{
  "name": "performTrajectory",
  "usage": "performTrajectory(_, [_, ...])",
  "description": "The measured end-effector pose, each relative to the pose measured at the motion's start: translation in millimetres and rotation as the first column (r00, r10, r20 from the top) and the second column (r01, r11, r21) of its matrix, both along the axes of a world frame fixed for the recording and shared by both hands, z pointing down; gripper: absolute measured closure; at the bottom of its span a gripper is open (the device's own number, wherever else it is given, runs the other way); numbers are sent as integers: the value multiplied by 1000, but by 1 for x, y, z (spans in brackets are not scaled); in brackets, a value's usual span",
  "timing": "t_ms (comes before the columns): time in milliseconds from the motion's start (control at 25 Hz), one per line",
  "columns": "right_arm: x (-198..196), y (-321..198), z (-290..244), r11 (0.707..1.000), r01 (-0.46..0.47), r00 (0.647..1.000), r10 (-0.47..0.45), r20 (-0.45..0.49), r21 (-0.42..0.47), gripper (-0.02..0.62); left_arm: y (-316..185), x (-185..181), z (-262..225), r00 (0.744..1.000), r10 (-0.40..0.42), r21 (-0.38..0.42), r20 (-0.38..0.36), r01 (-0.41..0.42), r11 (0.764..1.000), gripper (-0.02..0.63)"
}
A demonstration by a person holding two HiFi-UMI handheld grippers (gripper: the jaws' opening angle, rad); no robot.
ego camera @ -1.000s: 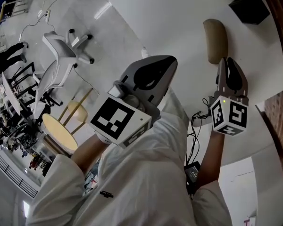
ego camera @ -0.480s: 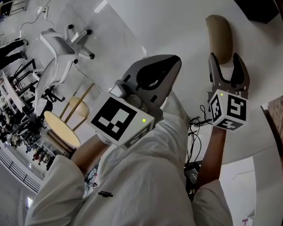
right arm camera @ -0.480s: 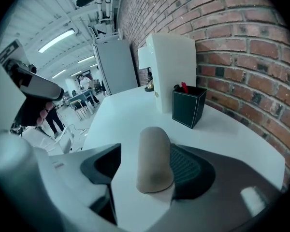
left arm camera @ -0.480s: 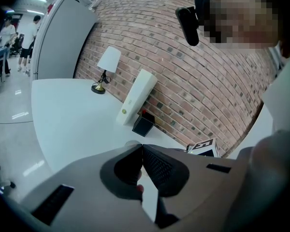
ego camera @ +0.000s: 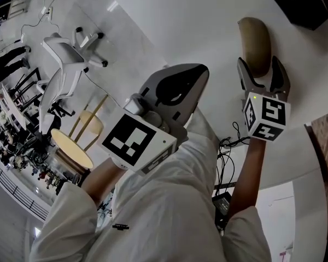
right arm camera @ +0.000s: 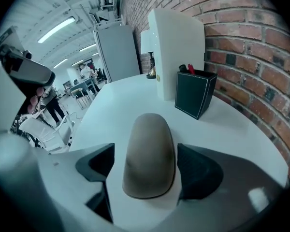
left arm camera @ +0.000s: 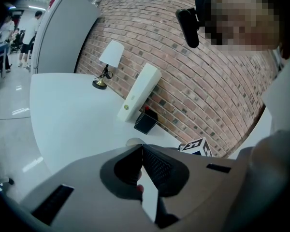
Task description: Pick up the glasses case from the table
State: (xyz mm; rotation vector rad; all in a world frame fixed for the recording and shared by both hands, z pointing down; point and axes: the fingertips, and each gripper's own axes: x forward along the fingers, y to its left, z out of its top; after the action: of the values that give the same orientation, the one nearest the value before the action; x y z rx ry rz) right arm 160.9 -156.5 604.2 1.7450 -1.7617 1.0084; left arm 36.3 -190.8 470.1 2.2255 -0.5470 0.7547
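While its jaws are opening, the right hand-held gripper [ego camera: 261,72] straddles the near end of a tan, rounded glasses case [ego camera: 255,37]. The case lies flat on the white counter [ego camera: 197,21]. In the right gripper view, the case sits between the two dark pads [right arm camera: 198,170]. A sliver of counter shows on its left side, and the right pad is just beside it. Neither pad presses on the case.

Beyond the case stands a dark square pen holder [right arm camera: 195,93]. Next to the holder, a white upright panel [right arm camera: 176,42] stands near a brick wall [right arm camera: 251,57].

The left hand-held gripper [ego camera: 199,75] is held well apart from the case, on the person's left. Its jaws meet at the tips, with nothing between them.
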Motion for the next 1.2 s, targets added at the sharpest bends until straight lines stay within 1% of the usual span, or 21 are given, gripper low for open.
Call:
performTrajectory(120, [2,-1,8,1000,1,1000,-1,-1,-19,178,-4,4,2,1000,-9,11,-21,9,1000,598])
performTrajectory(440, [4,-10,31,998,-6,1000,4,-30,-62,178,-12,2,11,1000,-17,2,-16,17,1000,598])
performTrajectory(560, [4,-10,36,997,-23,999,20,-42,-74,179,-12,1,13,1000,-22,-6,-11,21,1000,598])
performTrajectory(760, [5,-12,34,996,-54,996,49,-78,-65,196,-17,-1,15,1000,-19,5,-7,19,1000,598])
performTrajectory(880, [5,-10,35,996,-55,996,51,-71,-64,201,-16,-1,13,1000,-18,11,-10,18,1000,598])
performTrajectory(1000, [5,-10,34,996,-56,995,50,-83,-65,206,-13,0,12,1000,-16,15,-14,16,1000,598])
performTrajectory(1200, [3,-12,26,997,-71,995,69,-69,-27,206,-7,0,8,1000,-13,22,-17,14,1000,598])
